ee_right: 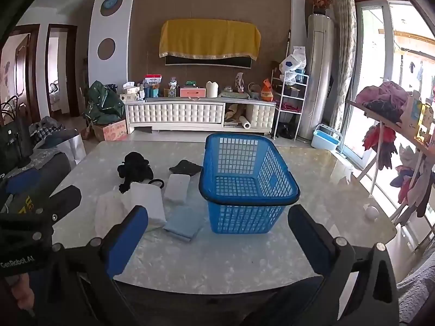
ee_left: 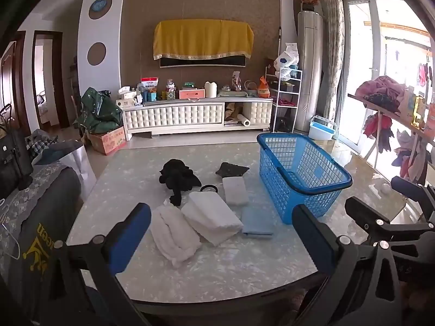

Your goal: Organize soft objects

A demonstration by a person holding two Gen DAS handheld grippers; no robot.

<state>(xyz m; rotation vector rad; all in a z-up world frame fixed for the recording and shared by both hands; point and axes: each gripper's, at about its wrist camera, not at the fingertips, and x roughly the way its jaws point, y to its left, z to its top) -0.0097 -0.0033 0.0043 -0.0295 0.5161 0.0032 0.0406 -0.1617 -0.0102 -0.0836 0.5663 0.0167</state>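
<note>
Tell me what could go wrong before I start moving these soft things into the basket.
1. The light blue cloth lies right beside the blue basket; reaching for it could shove the basket.
2. The two white folded towels touch, so one may drag the other.
3. The black tape roll sits against the black cloth, easily snagged.

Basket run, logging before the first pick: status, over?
Left gripper and right gripper open, holding nothing. Blue basket empty on table. Folded white towels and black cloth beside it, nothing blocking.
</note>
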